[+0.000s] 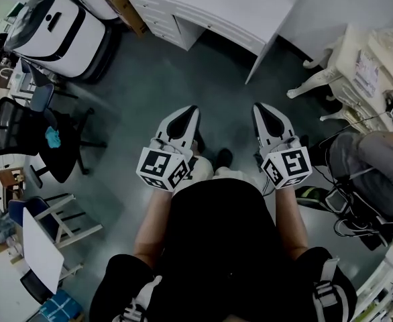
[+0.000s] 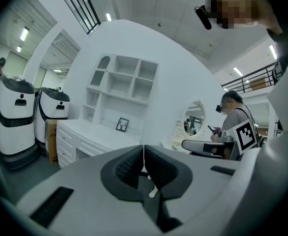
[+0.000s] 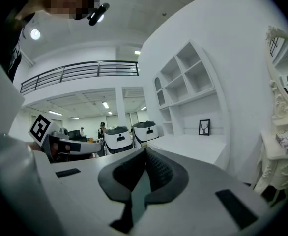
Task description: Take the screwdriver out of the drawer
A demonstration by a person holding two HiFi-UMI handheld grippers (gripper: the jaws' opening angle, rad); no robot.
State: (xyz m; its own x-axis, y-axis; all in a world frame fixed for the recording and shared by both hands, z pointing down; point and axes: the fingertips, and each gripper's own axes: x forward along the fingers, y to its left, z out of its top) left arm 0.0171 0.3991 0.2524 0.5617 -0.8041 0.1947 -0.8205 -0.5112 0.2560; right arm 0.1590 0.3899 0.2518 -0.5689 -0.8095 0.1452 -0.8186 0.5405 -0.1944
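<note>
Left gripper [image 1: 190, 113] and right gripper [image 1: 260, 109] are being held mid-frame, jaws closed (nothing gripped); white desk [image 1: 216, 2] is being faced, upper centre.

You hold two grippers: left gripper [image 1: 191, 111] and right gripper [image 1: 260, 108]. Ahead of you stand two white machines, the left machine [image 2: 14, 117] and the right machine [image 2: 53, 113]. There is one white surface [image 2: 92, 134], one shelf unit [image 2: 122, 85], one framed picture [image 2: 122, 125], one mirror [image 2: 194, 119], one black office chair [image 1: 15, 129] and one seated person [image 1: 377, 170].
</note>
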